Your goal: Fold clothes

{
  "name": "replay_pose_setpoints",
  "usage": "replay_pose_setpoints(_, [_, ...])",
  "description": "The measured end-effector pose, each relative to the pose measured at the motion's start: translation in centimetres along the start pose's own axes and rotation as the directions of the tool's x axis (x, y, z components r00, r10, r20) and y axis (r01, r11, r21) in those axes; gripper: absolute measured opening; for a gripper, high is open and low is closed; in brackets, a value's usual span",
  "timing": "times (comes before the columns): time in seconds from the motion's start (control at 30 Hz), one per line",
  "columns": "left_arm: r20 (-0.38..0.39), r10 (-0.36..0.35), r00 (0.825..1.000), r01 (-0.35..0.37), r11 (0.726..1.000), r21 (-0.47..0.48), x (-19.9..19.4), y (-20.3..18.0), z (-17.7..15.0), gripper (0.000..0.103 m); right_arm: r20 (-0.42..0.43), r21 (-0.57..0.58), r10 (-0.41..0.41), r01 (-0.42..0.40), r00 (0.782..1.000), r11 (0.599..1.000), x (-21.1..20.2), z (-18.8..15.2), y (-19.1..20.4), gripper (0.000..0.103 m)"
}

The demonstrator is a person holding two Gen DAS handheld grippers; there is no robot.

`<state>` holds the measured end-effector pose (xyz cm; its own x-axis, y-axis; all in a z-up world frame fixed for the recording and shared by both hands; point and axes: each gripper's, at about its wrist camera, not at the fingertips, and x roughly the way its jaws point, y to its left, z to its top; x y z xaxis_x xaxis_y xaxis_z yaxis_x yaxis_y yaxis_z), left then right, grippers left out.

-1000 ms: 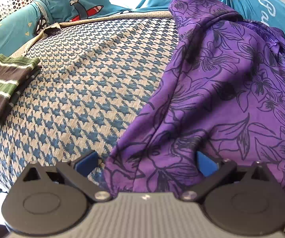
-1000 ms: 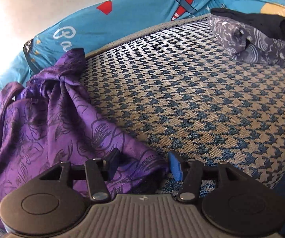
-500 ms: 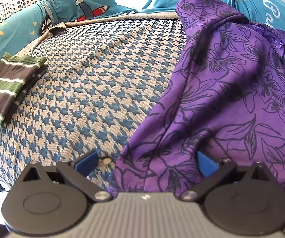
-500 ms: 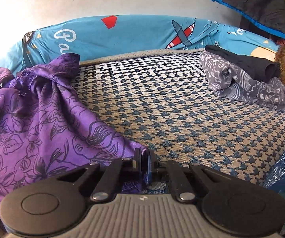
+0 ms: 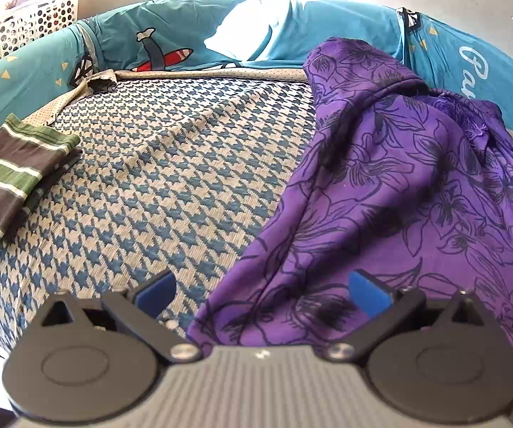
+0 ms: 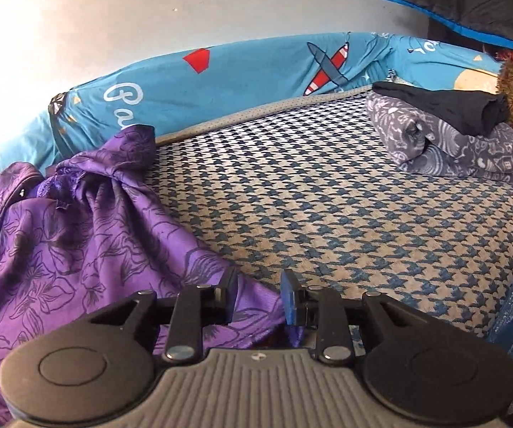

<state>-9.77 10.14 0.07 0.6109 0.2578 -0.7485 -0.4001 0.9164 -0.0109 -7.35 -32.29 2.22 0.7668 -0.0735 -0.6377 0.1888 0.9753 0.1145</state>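
Note:
A purple garment with a black flower print (image 5: 399, 196) lies crumpled on the houndstooth bed cover (image 5: 167, 178). My left gripper (image 5: 261, 290) is open wide over its near hem; the cloth lies between the blue pads (image 5: 368, 292) without being pinched. In the right wrist view the same purple garment (image 6: 78, 242) spreads to the left. My right gripper (image 6: 260, 296) has its jaws opening, a narrow gap between them. The garment's corner lies in that gap, and the pads do not press on it.
A folded green-and-brown striped garment (image 5: 13, 174) lies at the left edge. A folded grey patterned piece (image 6: 452, 149) with a black one (image 6: 445, 107) on top sits at the far right. Blue printed cushions (image 6: 238, 71) line the back. A white perforated basket (image 5: 17, 25) stands behind.
My right gripper shut on the purple garment's corner half a second ago, and its jaws have since parted again while it rose a little. The left gripper stays open over the hem.

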Motion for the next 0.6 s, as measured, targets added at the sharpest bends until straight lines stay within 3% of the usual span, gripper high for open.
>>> replay_pose_setpoints(0.2, [0.001, -0.039, 0.999, 0.039, 0.999, 0.018, 0.6, -1.7, 0.9, 0.103, -0.02, -0.073, 0.087, -0.088, 0.996, 0.993, 0.9, 1.0, 2.6, 0.034])
replay_pose_setpoints(0.5, [0.014, -0.076, 0.997, 0.074, 0.991, 0.114, 2.5, -5.2, 3.3, 0.103, -0.069, -0.171, 0.239, -0.248, 0.969, 0.954, 3.0, 2.6, 7.0, 0.035])
replay_pose_setpoints(0.6, [0.021, -0.084, 0.996, 0.081, 0.988, 0.133, 3.2, -5.9, 4.2, 0.103, -0.093, -0.192, 0.254, -0.267, 0.963, 0.944, 4.2, 3.3, 8.1, 0.036])
